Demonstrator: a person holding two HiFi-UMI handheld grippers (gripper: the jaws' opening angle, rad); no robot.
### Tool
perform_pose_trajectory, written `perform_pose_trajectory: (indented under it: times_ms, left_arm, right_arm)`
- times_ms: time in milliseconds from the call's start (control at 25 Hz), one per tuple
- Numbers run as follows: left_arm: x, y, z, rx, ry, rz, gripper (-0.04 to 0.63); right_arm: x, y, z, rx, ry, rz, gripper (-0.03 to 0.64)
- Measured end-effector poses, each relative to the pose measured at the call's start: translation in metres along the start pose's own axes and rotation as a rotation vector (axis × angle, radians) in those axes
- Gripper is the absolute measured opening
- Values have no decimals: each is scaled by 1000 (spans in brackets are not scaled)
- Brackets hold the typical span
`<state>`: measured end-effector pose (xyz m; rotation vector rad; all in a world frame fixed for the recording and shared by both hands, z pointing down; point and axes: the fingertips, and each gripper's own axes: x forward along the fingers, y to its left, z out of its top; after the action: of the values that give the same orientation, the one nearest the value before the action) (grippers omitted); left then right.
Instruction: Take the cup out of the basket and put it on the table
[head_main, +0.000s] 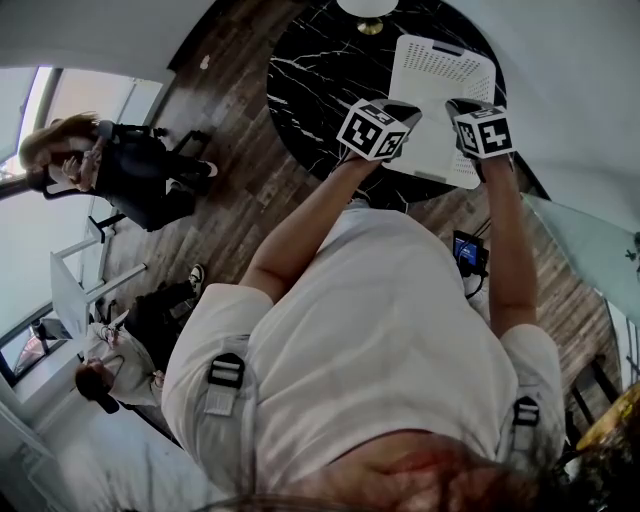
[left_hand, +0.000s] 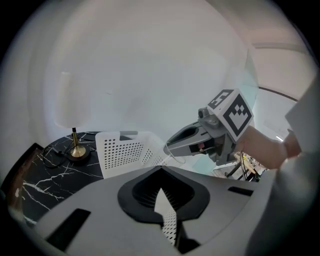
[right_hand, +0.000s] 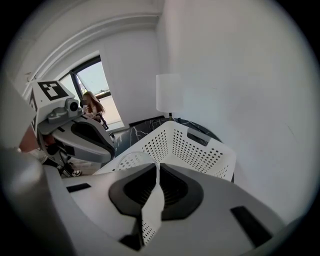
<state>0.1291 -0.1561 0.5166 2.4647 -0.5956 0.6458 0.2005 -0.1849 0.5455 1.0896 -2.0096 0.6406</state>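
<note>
A clear plastic cup (left_hand: 173, 153) hangs over the near corner of the white perforated basket (left_hand: 125, 150), and my right gripper (left_hand: 169, 146) is shut on its rim. In the right gripper view that rim (right_hand: 131, 161) curves just ahead of the jaws (right_hand: 154, 186), with the basket (right_hand: 200, 150) behind. My left gripper (left_hand: 161, 194) hovers beside the basket's left side; its jaws stand almost together and I see nothing held between them. From the head view, both marker cubes (head_main: 378, 128) (head_main: 484, 130) sit over the basket's (head_main: 440, 70) near edge.
The basket rests on a round black marble table (head_main: 320, 60) with a brass-footed lamp (left_hand: 77, 150) at its far side. A glass-topped table (head_main: 590, 240) stands to the right. Two people (head_main: 120, 170) (head_main: 120, 350) sit on the wooden floor side at left.
</note>
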Motion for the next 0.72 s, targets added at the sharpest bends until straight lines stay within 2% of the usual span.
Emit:
perform_pose_trajectory:
  times_ms: [480, 720]
  left_arm:
    - [-35, 24, -2, -50, -55, 75, 6]
    - [-54, 38, -3, -82, -88, 120, 6]
  right_arm:
    - [-16, 32, 52, -139, -40, 39, 26]
    - [-16, 57, 77, -203, -52, 86, 26]
